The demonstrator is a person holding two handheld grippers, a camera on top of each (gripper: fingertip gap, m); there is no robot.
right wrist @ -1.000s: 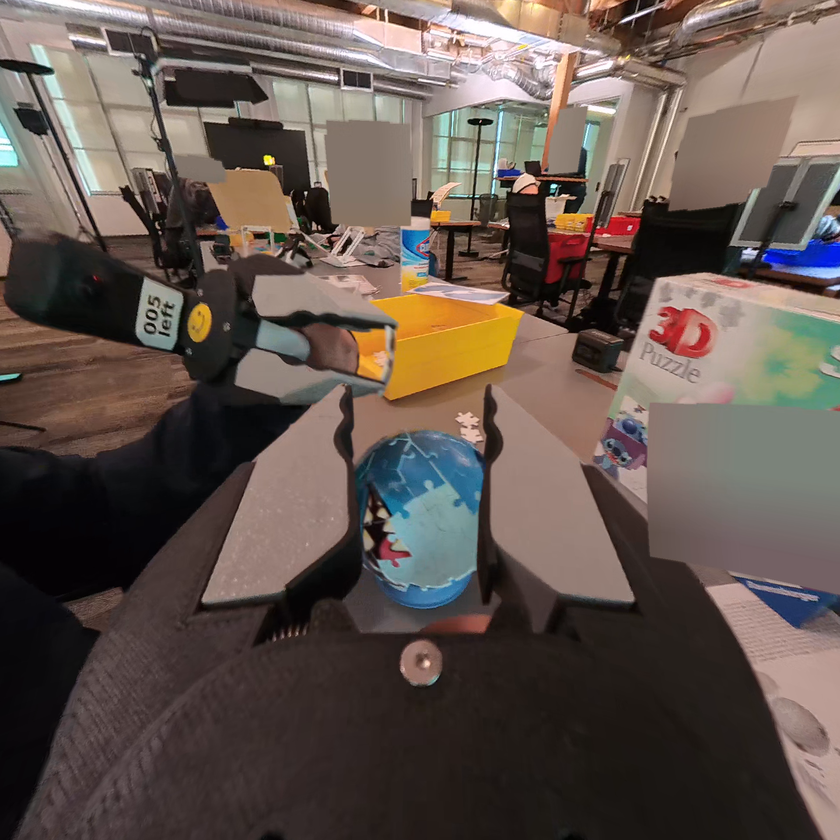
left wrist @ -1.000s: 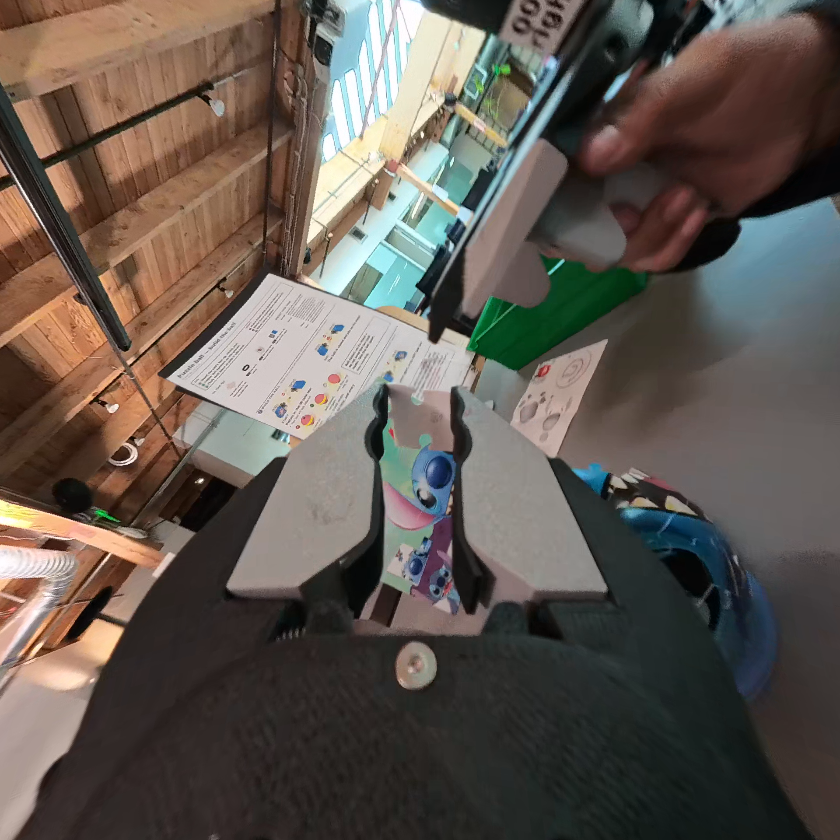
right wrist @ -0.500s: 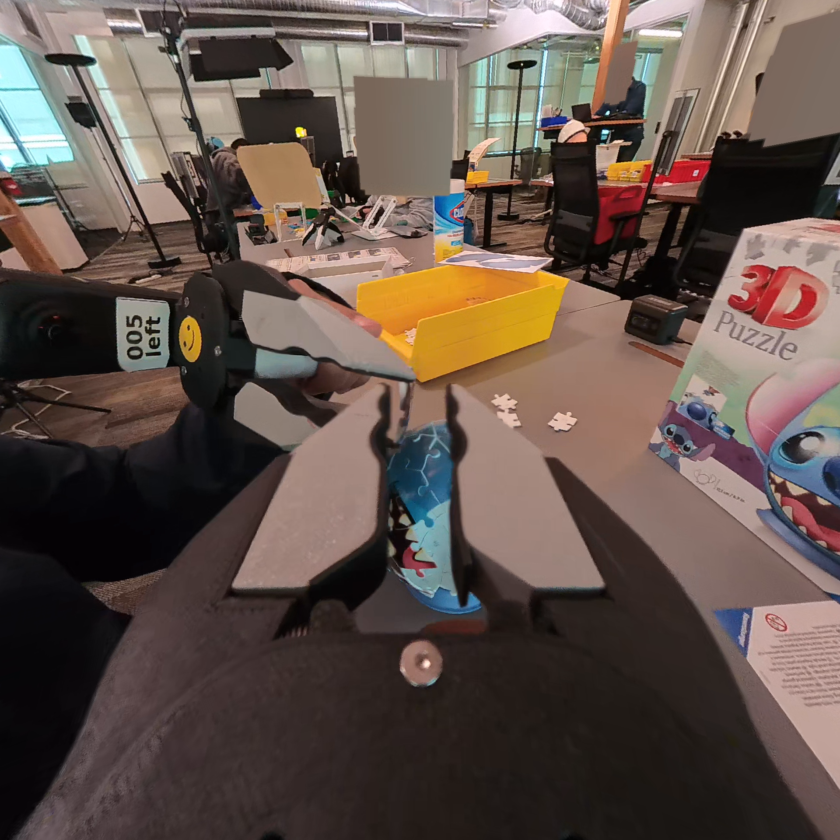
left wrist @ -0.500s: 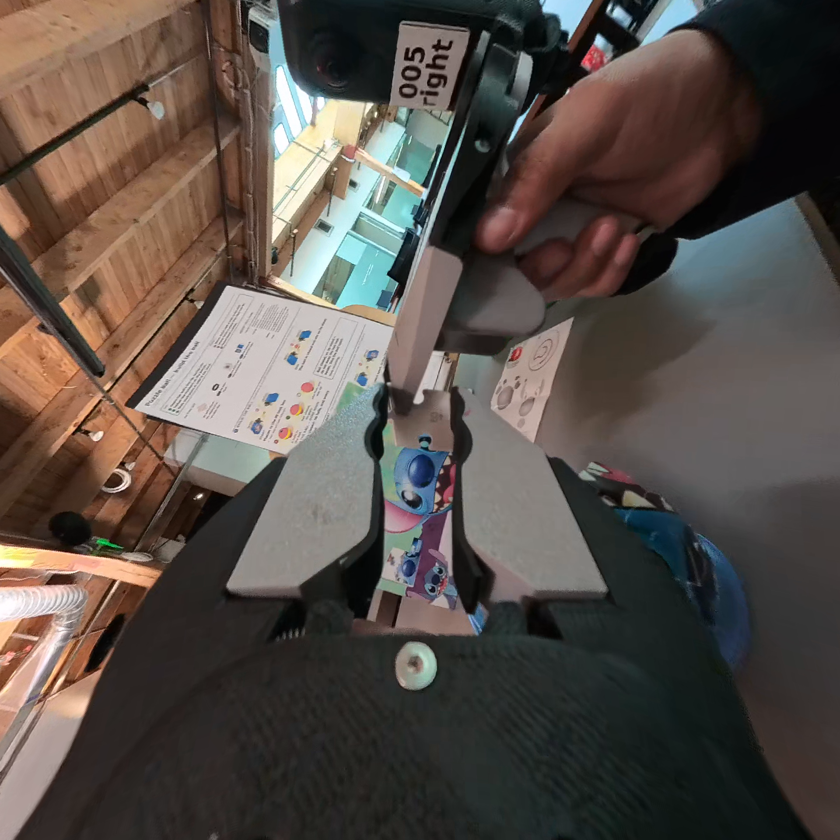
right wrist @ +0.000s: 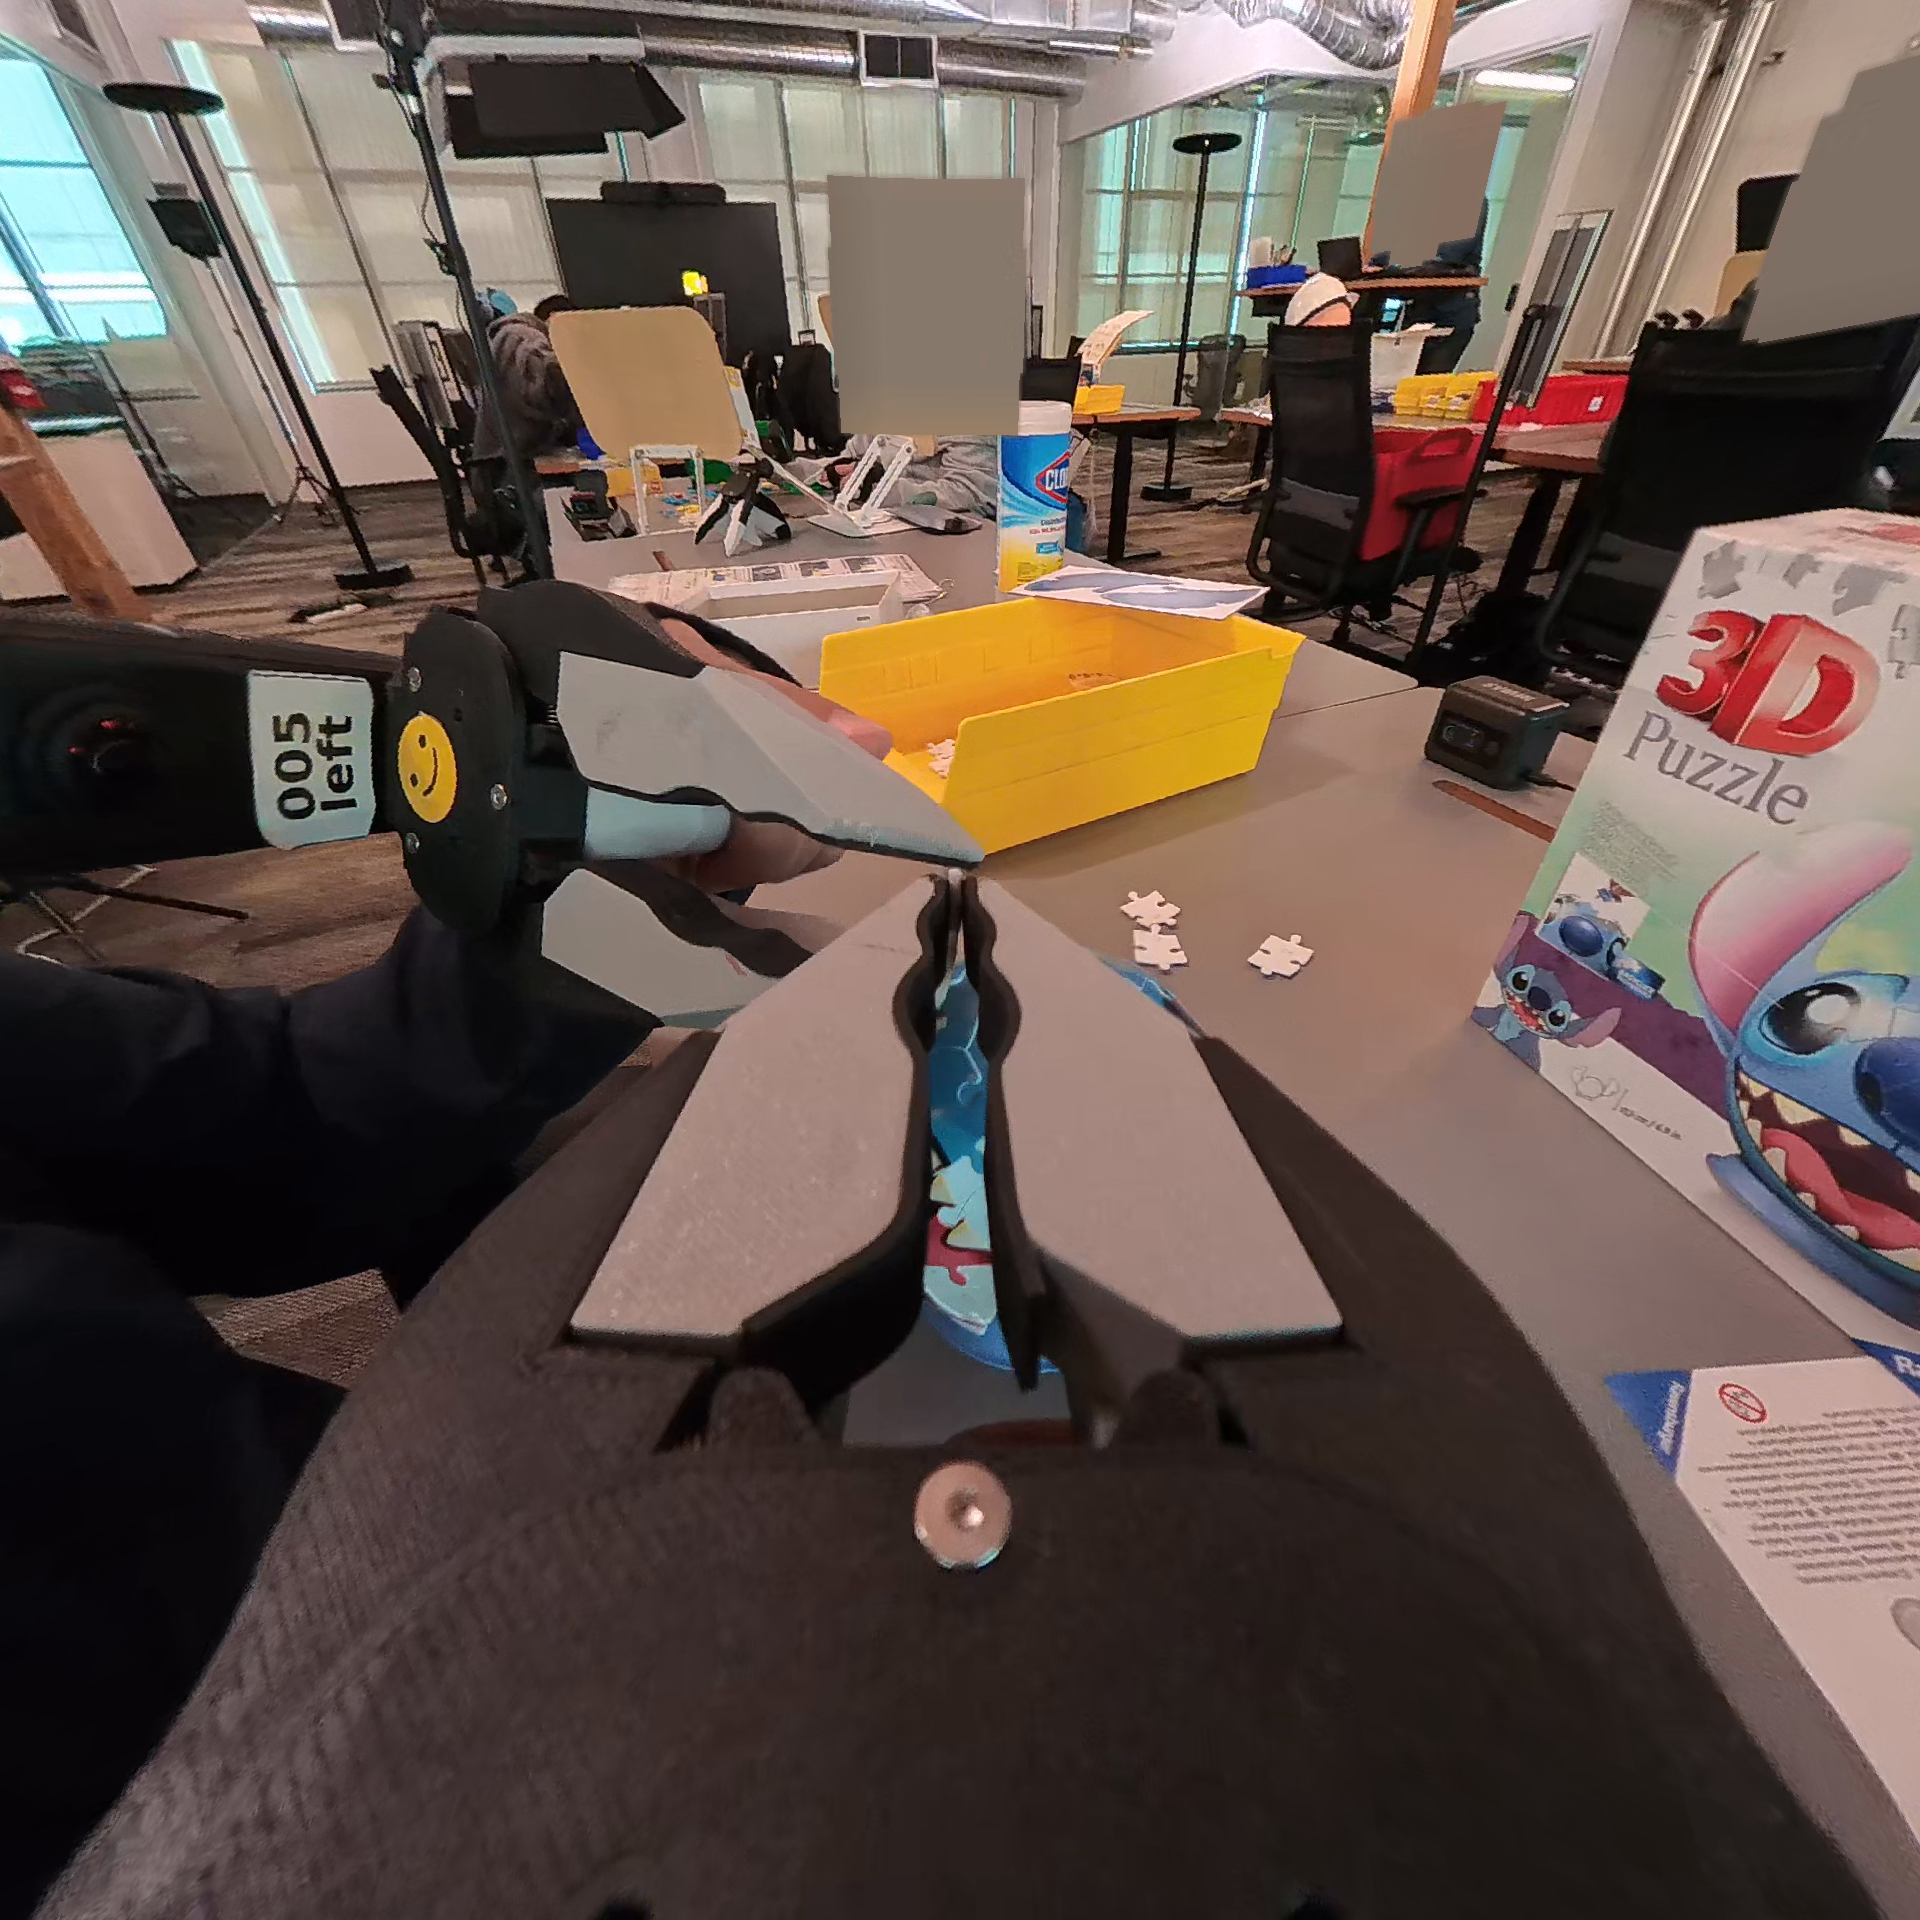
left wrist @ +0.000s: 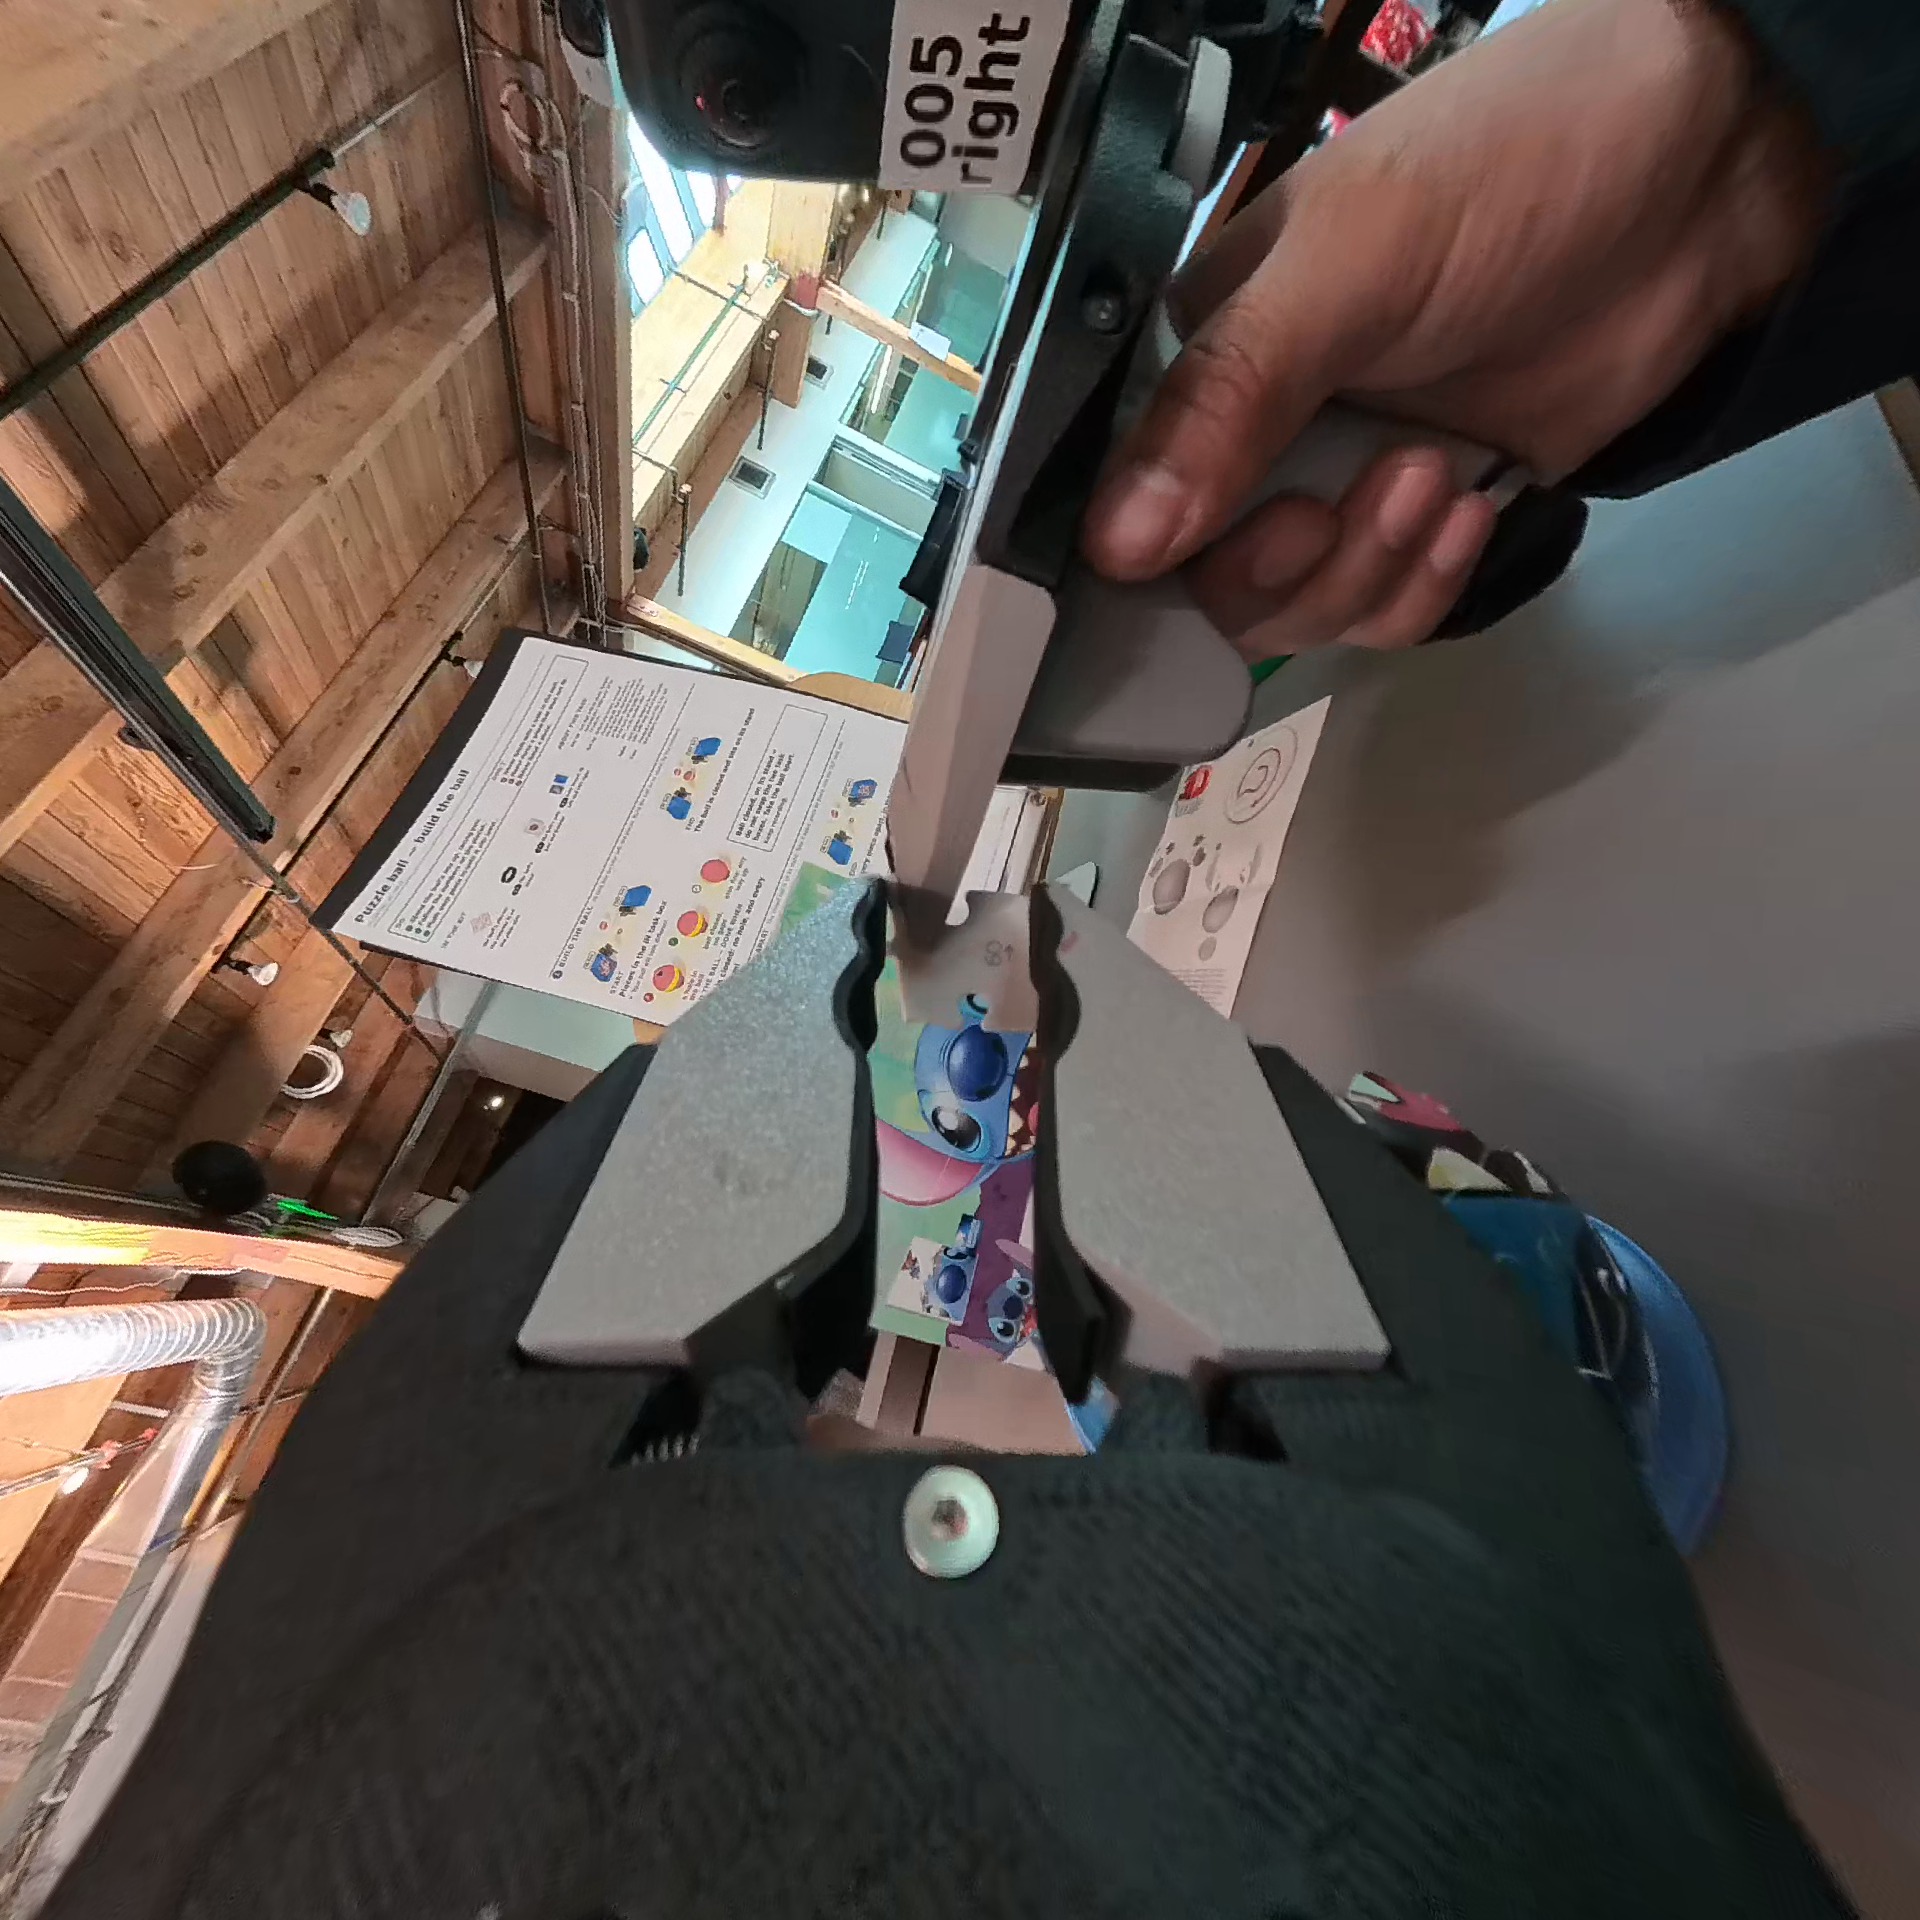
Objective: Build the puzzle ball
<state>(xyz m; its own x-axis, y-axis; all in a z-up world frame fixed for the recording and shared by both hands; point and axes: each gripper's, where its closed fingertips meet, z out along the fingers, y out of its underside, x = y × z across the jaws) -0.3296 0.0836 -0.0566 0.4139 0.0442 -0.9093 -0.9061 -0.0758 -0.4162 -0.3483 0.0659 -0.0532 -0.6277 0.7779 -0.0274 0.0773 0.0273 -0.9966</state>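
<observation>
Open office, tall windows (right wrist: 312,281) pouring in daylight, grey table (right wrist: 1351,914) up front, black chairs (right wrist: 1320,457) behind, lamp stands on dark floor (right wrist: 260,561), silver ducts overhead (right wrist: 1299,26).

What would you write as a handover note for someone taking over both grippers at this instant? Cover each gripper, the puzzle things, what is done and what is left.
Left gripper: shut on a puzzle piece, held by its side edges.
Right gripper: shut on a corner of the same piece, so the handover is midway.
Partly built ball: on the table, below the right gripper.
Loose pieces: beyond the ball, with more in the yellow bin.
Puzzle box: on the right.
Left to do: probably release one gripper, fit this piece, then add the rest.
</observation>
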